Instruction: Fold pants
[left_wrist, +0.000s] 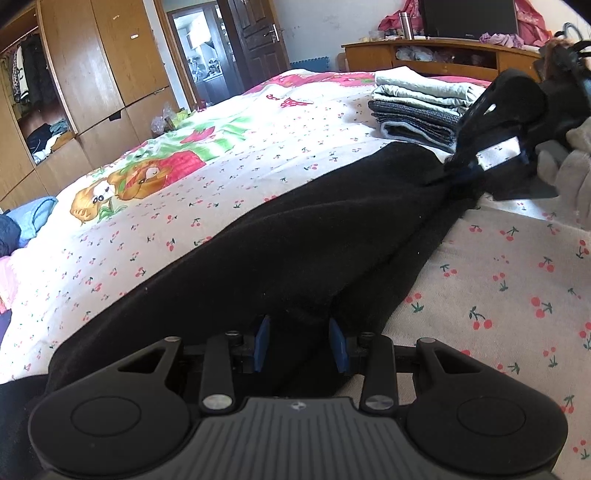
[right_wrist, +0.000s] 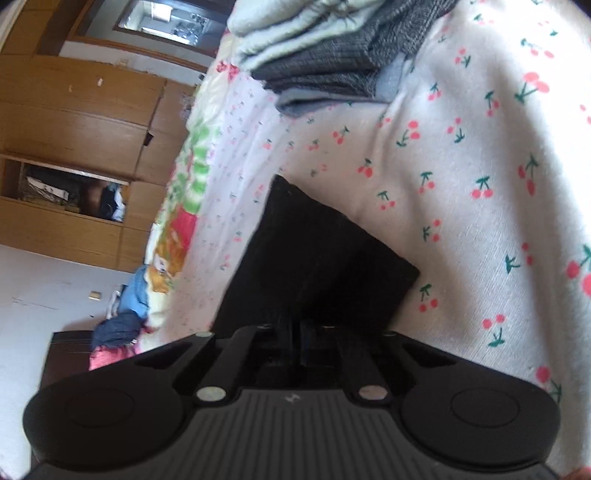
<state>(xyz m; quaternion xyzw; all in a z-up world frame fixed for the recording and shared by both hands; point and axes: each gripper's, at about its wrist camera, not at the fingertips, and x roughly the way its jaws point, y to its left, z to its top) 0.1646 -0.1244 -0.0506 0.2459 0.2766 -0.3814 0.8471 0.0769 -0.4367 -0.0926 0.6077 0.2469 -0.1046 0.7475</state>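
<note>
The left gripper (left_wrist: 300, 343) stood parted over the black pants (left_wrist: 295, 251). The right gripper (right_wrist: 295, 332) clamped their far end; the wardrobe (left_wrist: 48, 96) held clothes.

The left tool (left_wrist: 300, 341) is matte black, with a ribbed grey plate bearing a small emblem at its middle. Two round black discs flank the plate, and two straight black link bars run forward from silver rivets. Smaller dark screws cap the link ends. Its fingers (left_wrist: 262, 342) carry blue pads. The right tool (right_wrist: 295, 338) has the same build: ribbed plate with a pale logo, round side discs, silver rivets, black links; its pads look dark. Seen from the left wrist, the right hand (left_wrist: 570, 173) wears a light grey glove.
</note>
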